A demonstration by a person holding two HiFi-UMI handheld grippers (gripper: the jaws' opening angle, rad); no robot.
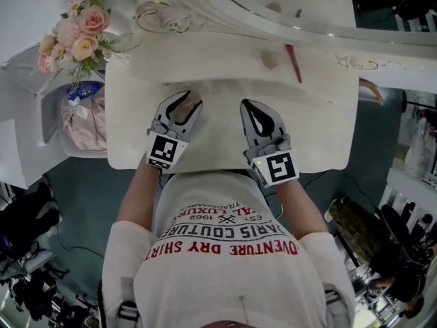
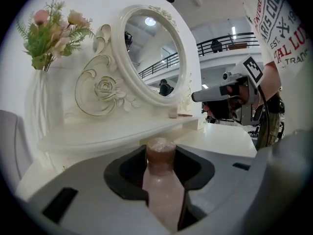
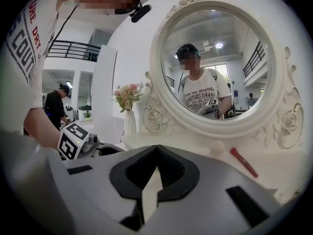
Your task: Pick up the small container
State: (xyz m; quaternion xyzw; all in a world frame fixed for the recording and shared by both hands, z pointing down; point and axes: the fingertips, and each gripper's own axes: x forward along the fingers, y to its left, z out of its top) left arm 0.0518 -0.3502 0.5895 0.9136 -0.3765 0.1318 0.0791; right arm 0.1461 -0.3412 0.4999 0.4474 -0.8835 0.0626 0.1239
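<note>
The small container (image 2: 161,190), a pale pink bottle with a brownish cap, sits upright between the jaws of my left gripper (image 2: 161,152), which press on its sides. In the head view the left gripper (image 1: 188,100) is over the near left part of the white dressing table (image 1: 321,135), with the container (image 1: 185,112) showing between its fingers. My right gripper (image 1: 263,118) is a little to its right over the same tabletop. Its jaws (image 3: 156,150) meet at the tips with nothing between them.
A raised shelf at the back carries a small beige object (image 1: 270,60) and a red stick (image 1: 294,63). Behind it stands an oval mirror (image 3: 215,65). A vase of flowers (image 1: 75,36) is at the far left, and a bin with a pink bag (image 1: 82,125) lies beside the table.
</note>
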